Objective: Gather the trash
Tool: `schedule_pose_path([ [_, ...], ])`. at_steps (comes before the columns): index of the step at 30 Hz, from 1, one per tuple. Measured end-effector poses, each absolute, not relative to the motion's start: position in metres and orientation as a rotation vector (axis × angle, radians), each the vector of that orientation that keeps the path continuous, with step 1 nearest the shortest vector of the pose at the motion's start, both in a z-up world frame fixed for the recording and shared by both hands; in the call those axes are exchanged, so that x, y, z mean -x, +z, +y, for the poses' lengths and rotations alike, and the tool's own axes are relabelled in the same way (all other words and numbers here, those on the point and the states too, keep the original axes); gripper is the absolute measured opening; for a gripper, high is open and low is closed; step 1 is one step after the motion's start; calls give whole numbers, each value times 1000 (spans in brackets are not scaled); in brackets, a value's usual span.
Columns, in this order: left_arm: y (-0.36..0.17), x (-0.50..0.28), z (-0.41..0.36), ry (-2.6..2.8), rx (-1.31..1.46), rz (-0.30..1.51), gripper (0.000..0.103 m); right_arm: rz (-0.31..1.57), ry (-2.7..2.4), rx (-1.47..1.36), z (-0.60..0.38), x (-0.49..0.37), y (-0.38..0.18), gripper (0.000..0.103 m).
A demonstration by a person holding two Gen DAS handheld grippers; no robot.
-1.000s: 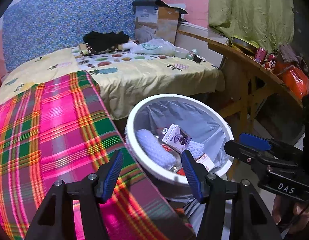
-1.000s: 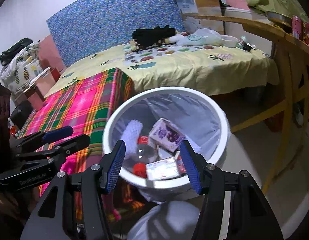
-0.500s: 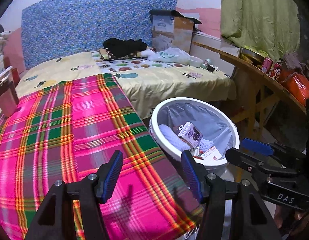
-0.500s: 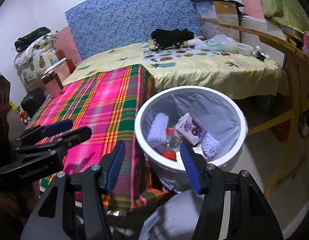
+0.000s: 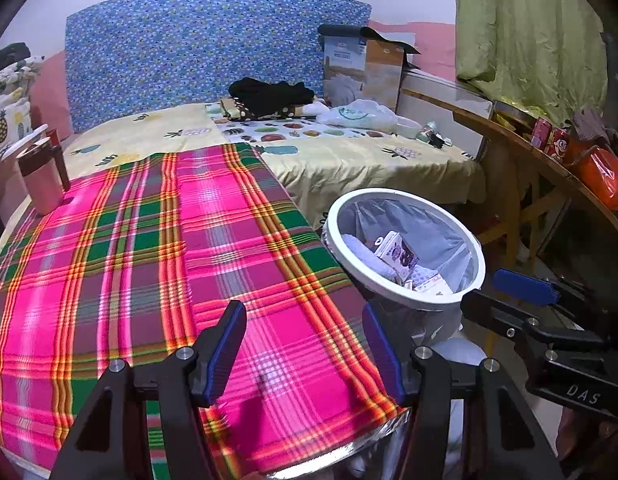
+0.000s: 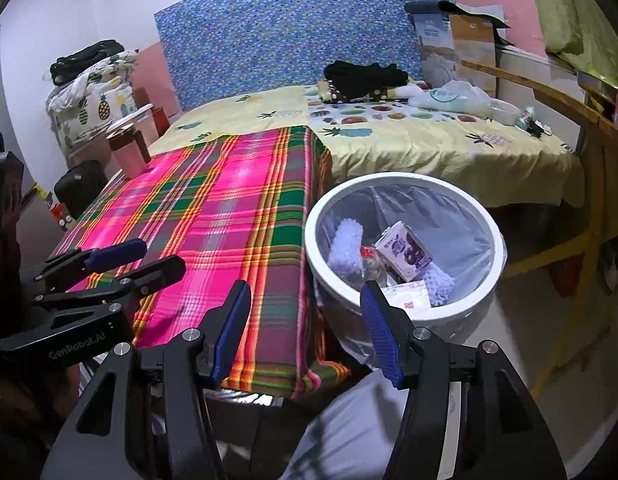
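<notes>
both tools — left tool (image 5: pixel 305 354) and right tool (image 6: pixel 305 330) — are held wide open and empty. trash sits in the white bin (image 6: pixel 405 306) right of the plaid table (image 5: pixel 149 264) — the carton (image 6: pixel 405 251) looks light, crushable; best pinched across its flat sides.

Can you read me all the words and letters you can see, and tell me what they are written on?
"DAS" on the body of the right gripper.
"GenRobot.AI" on the body of the left gripper.
The print on the purple carton in the white bin is too small to read.
The print on the cardboard box and red cans is too blurred.
</notes>
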State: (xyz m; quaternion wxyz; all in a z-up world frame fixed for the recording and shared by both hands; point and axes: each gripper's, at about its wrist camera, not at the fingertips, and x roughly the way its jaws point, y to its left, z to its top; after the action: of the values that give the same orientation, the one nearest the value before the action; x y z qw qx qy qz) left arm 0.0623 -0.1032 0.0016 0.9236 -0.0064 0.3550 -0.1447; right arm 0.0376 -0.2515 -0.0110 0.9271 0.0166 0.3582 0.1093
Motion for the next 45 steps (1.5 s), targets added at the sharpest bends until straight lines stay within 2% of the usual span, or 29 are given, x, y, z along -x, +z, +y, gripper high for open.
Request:
schedule_pose_path([
  [19,-3,-39,-75,-223,19,728,60,737,251,-14,-233,-22,-14,58],
  [45,-1,-36,-75,-203,10,722,60,736,262,-14,-230,-21,-14,58],
])
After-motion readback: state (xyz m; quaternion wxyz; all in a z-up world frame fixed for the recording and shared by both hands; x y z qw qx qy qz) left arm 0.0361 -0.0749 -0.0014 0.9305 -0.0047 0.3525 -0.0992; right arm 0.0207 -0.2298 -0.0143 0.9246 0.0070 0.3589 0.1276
